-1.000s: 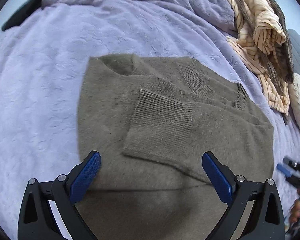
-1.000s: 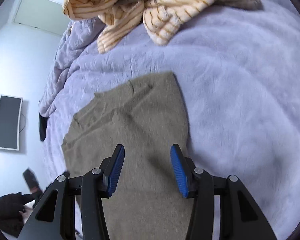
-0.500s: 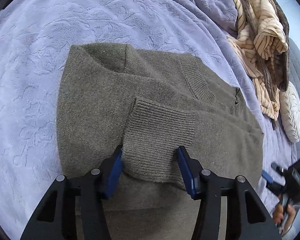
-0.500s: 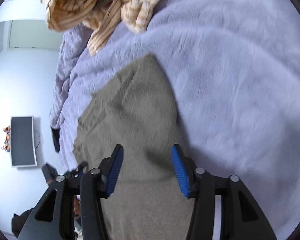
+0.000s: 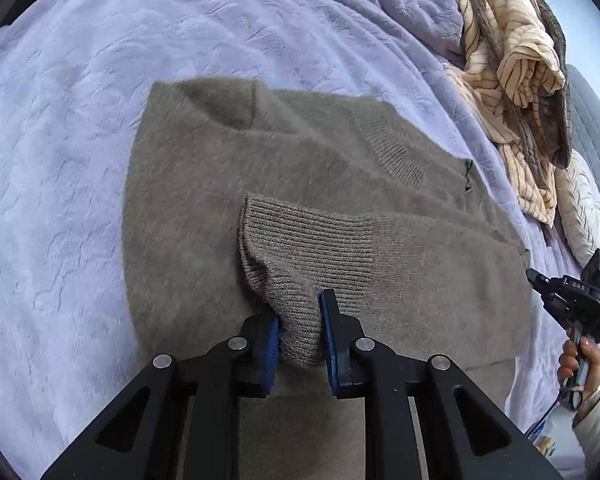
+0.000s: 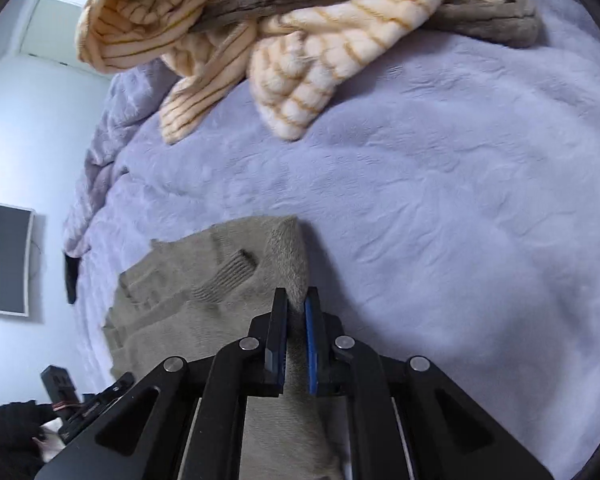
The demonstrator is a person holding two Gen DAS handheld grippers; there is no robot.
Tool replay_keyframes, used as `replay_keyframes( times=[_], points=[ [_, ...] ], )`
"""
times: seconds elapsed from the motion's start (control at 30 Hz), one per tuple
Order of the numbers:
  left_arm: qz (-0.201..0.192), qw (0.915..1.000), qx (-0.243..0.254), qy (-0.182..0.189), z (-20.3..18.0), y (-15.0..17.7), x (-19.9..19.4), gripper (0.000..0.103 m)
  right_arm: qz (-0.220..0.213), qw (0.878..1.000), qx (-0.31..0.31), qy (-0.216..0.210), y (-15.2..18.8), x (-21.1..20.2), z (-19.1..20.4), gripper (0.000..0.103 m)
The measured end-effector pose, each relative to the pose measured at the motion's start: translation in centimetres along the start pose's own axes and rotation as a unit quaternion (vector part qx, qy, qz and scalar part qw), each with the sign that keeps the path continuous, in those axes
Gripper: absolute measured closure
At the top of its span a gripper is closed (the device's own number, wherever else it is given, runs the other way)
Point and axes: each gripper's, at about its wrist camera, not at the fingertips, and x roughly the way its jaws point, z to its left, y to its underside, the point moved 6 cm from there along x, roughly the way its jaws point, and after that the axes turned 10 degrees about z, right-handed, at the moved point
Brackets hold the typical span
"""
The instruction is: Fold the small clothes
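Note:
An olive-grey knit sweater [image 5: 204, 208] lies on the lilac bedspread [image 5: 60, 128], its sleeves folded in across the body. My left gripper [image 5: 299, 312] is shut on the ribbed cuff [image 5: 312, 252] of the top sleeve, bunching it between the blue pads. In the right wrist view the sweater [image 6: 172, 304] lies left of centre, and my right gripper [image 6: 296, 300] is shut on its right side edge [image 6: 290, 256], which is pinched up into a ridge.
A heap of cream striped and brown fleece clothes [image 6: 284, 40] lies at the far side of the bed, and it shows at the upper right of the left wrist view [image 5: 516, 72]. A white cushion [image 5: 580, 208] lies beside it.
Both grippers were open above the sweater. The left one dropped and closed on the sleeve cuff; the right one moved to the sweater's right edge and closed on it.

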Motion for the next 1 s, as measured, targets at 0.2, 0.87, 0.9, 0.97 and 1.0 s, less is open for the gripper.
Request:
replay_keyframes(
  times=[0.2,0.87,0.9,0.97,1.0],
  points=[
    [-0.006,0.9996,-0.019,-0.018,0.7,0.8,-0.5,0.073,-0.001,0.998,0.059,0.01,-0.6,0.5,-4.3,0.094],
    [0.02,0.9911,-0.006,-0.131,-0.3,6.8,-2.5,0.028,0.078,0.993,-0.075,0.04,12.2,-0.3,3.4,0.04],
    [0.025,0.9908,-0.005,-0.133,-0.6,7.3,-2.5,0.028,0.087,0.992,-0.078,0.044,12.9,-0.1,3.4,0.037],
    [0.033,0.9907,0.0,-0.132,-1.1,8.4,-2.4,0.028,0.104,0.989,-0.087,0.054,14.6,0.1,3.6,0.032],
    [0.035,0.9905,0.003,-0.133,-1.4,8.9,-2.4,0.028,0.109,0.988,-0.091,0.058,15.5,0.1,3.6,0.031]
  ],
)
